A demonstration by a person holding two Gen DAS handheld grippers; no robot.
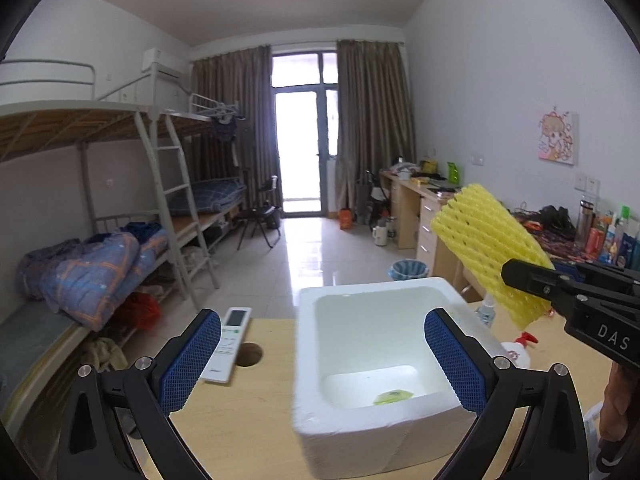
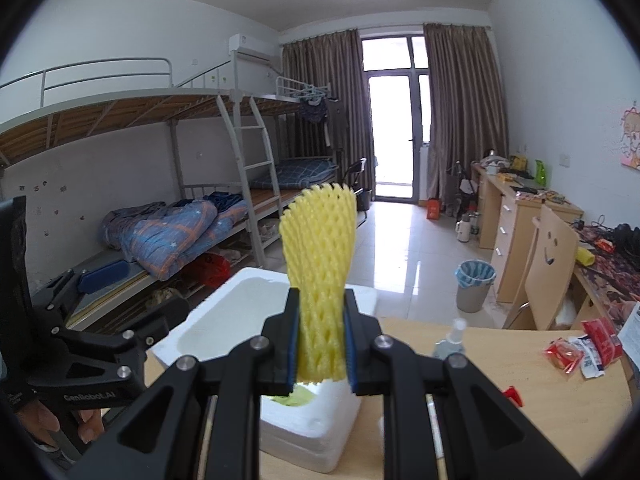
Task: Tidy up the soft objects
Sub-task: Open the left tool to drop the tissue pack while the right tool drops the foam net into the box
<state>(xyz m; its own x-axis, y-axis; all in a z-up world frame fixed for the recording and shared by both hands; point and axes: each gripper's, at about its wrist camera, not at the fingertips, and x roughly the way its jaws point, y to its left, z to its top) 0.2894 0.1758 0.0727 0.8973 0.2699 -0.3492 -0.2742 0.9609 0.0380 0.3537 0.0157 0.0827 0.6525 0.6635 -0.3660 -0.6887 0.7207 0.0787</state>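
Observation:
My right gripper [image 2: 321,340] is shut on a yellow foam net sleeve [image 2: 320,248], which stands up from the jaws above the white foam box [image 2: 208,328]. In the left wrist view the same sleeve [image 1: 486,240] hangs in the air to the right of the box [image 1: 308,360], held by the right gripper [image 1: 532,284]. My left gripper [image 1: 322,360] is open and empty, its blue pads either side of the box's near part. A small yellow-green piece [image 1: 394,397] lies on the box's floor.
The box stands on a light wooden table [image 1: 248,420]. A white remote [image 1: 228,344] lies left of it by a cable hole. A spray bottle [image 2: 450,344] and red snack packets [image 2: 580,350] lie to the right. Bunk beds stand at left, desks at right.

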